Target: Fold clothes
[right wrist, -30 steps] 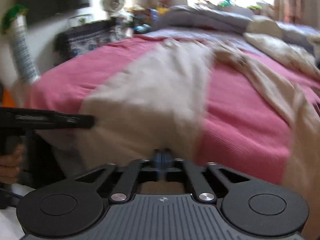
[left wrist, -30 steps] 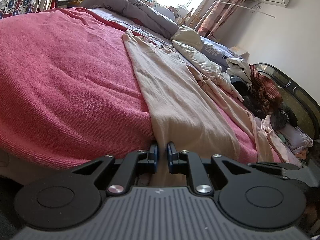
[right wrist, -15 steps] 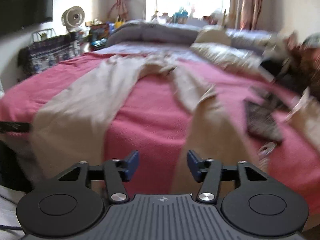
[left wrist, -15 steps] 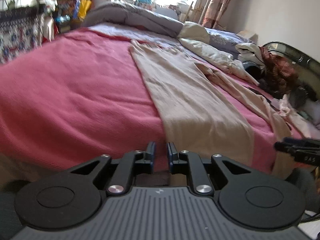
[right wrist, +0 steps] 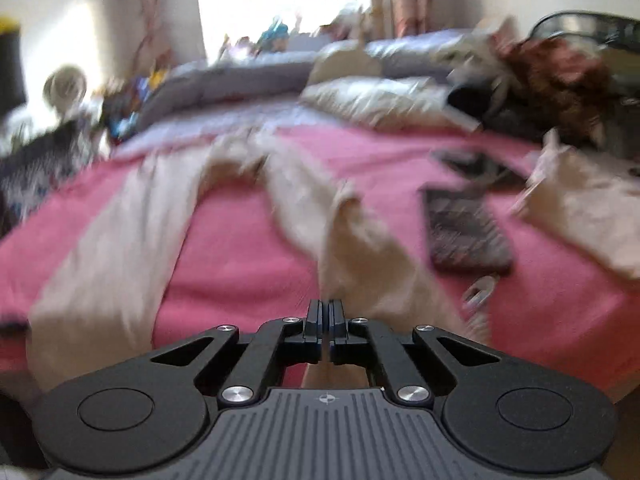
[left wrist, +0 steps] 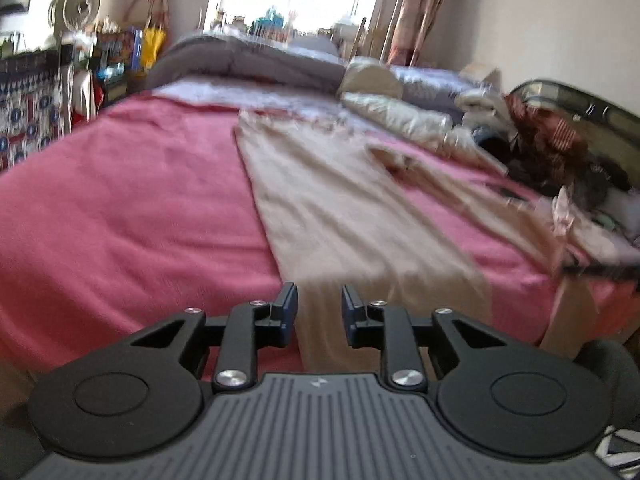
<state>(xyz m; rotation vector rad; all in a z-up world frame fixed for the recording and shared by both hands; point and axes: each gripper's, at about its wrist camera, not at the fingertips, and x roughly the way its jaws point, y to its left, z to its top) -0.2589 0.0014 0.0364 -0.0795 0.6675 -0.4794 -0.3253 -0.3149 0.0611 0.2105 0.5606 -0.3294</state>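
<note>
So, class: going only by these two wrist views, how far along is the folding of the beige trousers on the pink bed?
Done: the beige trousers lie spread on the pink bedspread, legs apart, no fold visible. In hand: the right gripper is shut on one leg's hem; the left gripper is opening at the other hem, gripping nothing. Left: every fold.

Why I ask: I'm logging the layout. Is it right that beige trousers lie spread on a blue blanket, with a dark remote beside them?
Not quite: the blanket is pink, not blue, as the right wrist view shows. The beige trousers do lie spread on it, with the dark remote beside them.
</note>
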